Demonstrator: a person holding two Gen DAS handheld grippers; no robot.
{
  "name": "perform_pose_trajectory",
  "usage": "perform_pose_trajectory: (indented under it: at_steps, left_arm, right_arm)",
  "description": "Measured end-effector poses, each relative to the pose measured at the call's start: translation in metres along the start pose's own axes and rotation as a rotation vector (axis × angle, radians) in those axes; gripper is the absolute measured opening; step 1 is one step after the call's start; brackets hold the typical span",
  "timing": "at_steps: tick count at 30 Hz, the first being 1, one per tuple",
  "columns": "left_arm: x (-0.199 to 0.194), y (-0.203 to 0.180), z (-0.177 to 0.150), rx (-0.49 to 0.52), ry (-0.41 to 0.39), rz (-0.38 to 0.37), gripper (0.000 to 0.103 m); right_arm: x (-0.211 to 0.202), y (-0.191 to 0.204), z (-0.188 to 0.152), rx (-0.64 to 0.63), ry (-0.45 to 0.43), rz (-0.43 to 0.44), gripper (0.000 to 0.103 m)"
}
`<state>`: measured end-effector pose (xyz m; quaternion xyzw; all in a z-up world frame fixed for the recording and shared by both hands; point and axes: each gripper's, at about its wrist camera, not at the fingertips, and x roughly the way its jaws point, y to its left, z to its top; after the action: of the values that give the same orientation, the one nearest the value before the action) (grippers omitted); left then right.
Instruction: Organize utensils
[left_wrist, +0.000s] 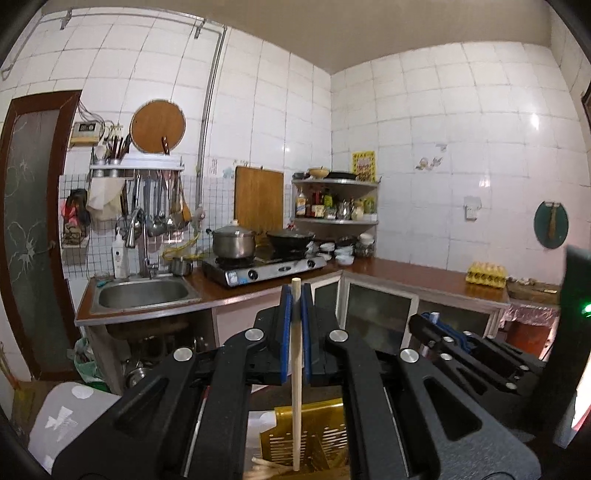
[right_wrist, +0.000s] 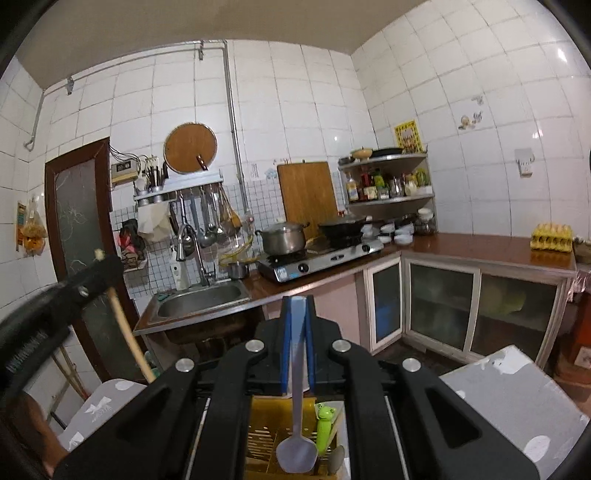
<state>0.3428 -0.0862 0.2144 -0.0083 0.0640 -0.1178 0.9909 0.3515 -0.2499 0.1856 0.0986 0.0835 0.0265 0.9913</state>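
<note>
White kitchen tiles stood behind. Left gripper (left_wrist: 295, 295) squeezed a chopstick (left_wrist: 296, 369); right gripper (right_wrist: 297, 306) squeezed a spoon (right_wrist: 297, 435) above the yellow basket (right_wrist: 262, 443).

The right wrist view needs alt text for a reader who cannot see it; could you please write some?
The right gripper is shut on a grey spoon, bowl hanging down over a yellow slotted utensil holder with a green frog-topped utensil in it. At left, the left gripper clamps a wooden chopstick. Behind are a sink and stove.
</note>
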Motion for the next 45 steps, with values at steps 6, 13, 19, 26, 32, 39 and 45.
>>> perform_pose_trajectory:
  at_steps: [6, 13, 19, 26, 32, 39, 45]
  left_arm:
    - [0.048, 0.015, -0.045, -0.018, 0.085, 0.021, 0.004]
    - [0.069, 0.035, -0.081, -0.047, 0.173, 0.031, 0.004]
    - [0.056, 0.042, -0.083, -0.043, 0.183, 0.045, 0.005]
    - [-0.012, 0.054, -0.057, -0.030, 0.104, 0.086, 0.052]
    - [-0.081, 0.064, -0.046, -0.029, 0.061, 0.126, 0.095]
    - [-0.173, 0.058, -0.073, -0.005, 0.019, 0.123, 0.098]
    - [-0.216, 0.045, -0.122, -0.003, 0.109, 0.082, 0.098]
  right_arm:
    - [0.028, -0.001, -0.033, -0.065, 0.029, -0.021, 0.007]
    - [0.049, -0.004, -0.064, -0.097, 0.109, -0.036, 0.007]
    - [0.050, -0.007, -0.079, -0.118, 0.144, -0.058, 0.009]
    - [0.021, -0.015, -0.072, -0.109, 0.167, -0.091, 0.060]
    - [-0.044, -0.015, -0.067, -0.141, 0.169, -0.090, 0.076]
    - [-0.141, -0.007, -0.089, -0.139, 0.142, -0.058, 0.099]
    - [-0.200, 0.000, -0.140, -0.137, 0.153, -0.089, 0.099]
